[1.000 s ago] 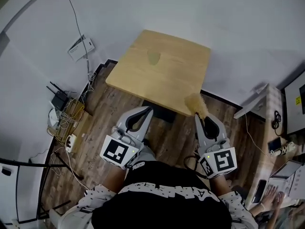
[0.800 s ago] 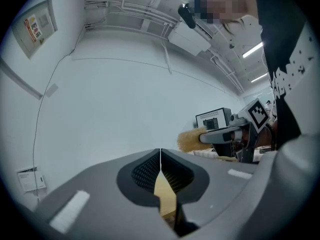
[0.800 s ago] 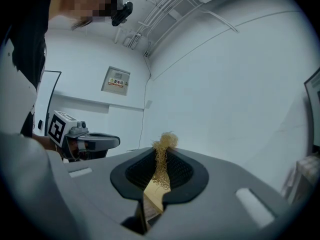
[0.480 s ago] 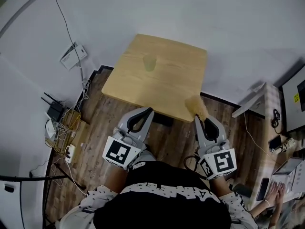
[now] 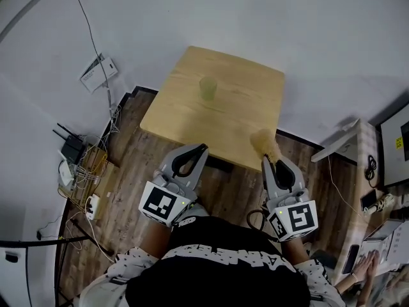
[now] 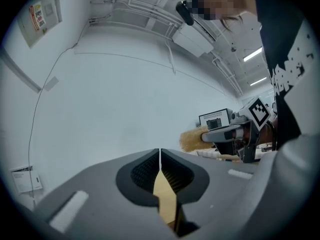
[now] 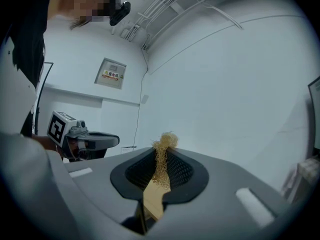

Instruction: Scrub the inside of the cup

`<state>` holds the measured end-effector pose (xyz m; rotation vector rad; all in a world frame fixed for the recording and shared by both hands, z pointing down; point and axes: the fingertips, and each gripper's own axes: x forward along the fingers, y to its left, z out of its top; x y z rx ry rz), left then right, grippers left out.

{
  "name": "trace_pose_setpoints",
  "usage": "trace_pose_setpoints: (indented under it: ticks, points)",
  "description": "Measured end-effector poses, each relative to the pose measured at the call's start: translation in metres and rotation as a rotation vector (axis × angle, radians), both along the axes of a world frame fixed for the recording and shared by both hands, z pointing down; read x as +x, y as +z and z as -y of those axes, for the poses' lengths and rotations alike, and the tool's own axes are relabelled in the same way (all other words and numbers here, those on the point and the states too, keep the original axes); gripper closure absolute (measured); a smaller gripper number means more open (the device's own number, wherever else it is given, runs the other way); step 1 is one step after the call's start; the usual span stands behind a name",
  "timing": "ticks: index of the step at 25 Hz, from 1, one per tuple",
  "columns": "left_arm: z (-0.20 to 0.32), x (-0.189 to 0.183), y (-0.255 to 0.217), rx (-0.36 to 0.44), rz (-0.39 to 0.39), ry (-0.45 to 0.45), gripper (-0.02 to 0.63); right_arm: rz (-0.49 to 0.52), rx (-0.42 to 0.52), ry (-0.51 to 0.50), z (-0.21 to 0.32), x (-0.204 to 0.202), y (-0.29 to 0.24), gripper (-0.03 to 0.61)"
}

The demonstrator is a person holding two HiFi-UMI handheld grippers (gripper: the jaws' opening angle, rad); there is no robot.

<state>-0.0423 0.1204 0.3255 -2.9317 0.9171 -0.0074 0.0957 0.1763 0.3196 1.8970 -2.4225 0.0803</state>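
R gripper (image 7: pixel 161 153) is clamping a straw-coloured fibre scrubber (image 5: pixel 263 141) btwn closed jaws. The scrubber's long axis is running along the fingers, w/ the fuzzy tuft sticking out past the tips & pointing fwd toward the wooden table (image 5: pixel 246 117). L gripper (image 6: pixel 160 153) is sitting fully closed w/ nothing in it. The pale green cup (image 5: pixel 208 87) is standing upright, mouth up, on the table, well ahead of both sets of tips & more in line w/ the L ones.
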Motion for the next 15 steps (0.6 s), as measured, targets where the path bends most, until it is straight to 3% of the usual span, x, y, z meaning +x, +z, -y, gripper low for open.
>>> trace_pose_setpoints:
  ticks: [7,15]
  points:
    - [0.027,-0.021,0.009,-0.033,0.050,-0.004,0.609,-0.002,-0.017,-0.006,0.032,-0.024,0.004,0.517]
    - [0.062,-0.051,0.012,-0.056,0.055,-0.017,0.583,-0.006,-0.013,-0.002,0.070,-0.047,0.004,0.517]
